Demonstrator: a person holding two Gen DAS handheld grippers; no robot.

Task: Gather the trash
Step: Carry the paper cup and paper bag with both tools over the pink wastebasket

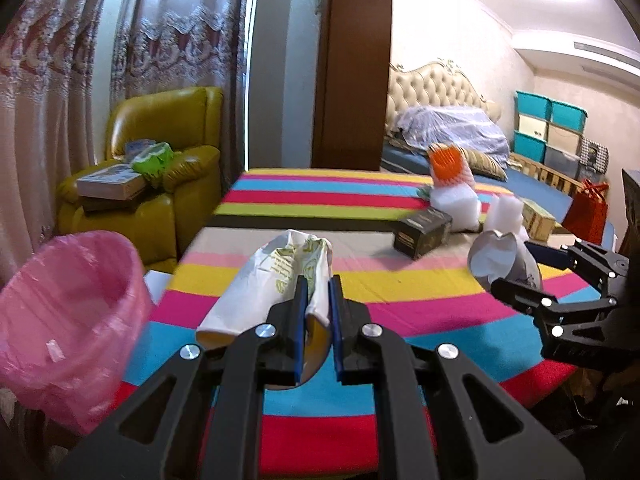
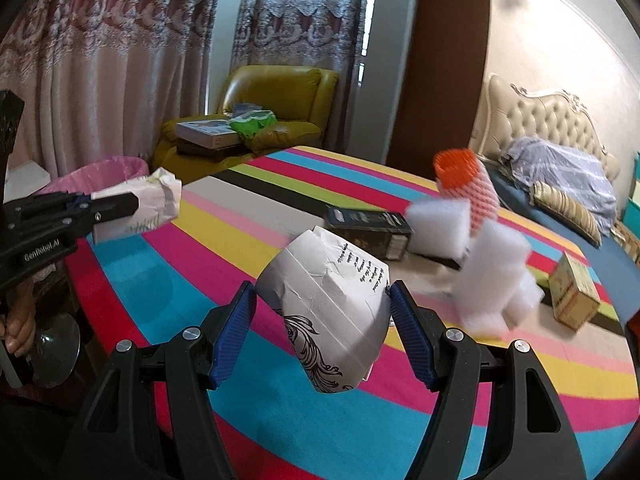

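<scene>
Striped in pink, yellow, blue and red, the round tablecloth (image 2: 520,384) fills a bedroom corner, with lace curtains (image 1: 168,32), a mustard armchair (image 1: 160,152) and a tufted bed headboard (image 1: 436,84) behind. Both hands carry litter above the table. The left gripper (image 1: 318,304) is pressed tight on a flattened white paper bag (image 1: 260,280) with green print, which juts forward from its blue pads. The right gripper (image 2: 324,308) stands partly spread, pinching a crumpled white paper cup (image 2: 332,308) with black scrollwork and handwriting between its ribbed pads. A pink-lined trash bin (image 1: 68,312) stands just off the table's left edge, near the left gripper; the visible part of its liner looks almost empty, though its bottom is out of sight.

By this reading the collection is at an early to middle stage: two pieces are lifted but not yet dropped. Left on the cloth are a dark box (image 2: 368,232), white foam blocks (image 2: 492,280), an orange foam net sleeve (image 2: 472,188) perched on the foam, and a small cardboard carton (image 2: 576,292). Whether the boxes count as trash cannot be told.

Motion blur smears the foam pile, so its piece count is unclear. The handwriting on the cup is too small to read. Only fingers of a hand (image 2: 18,326) show at the right wrist view's left edge.
</scene>
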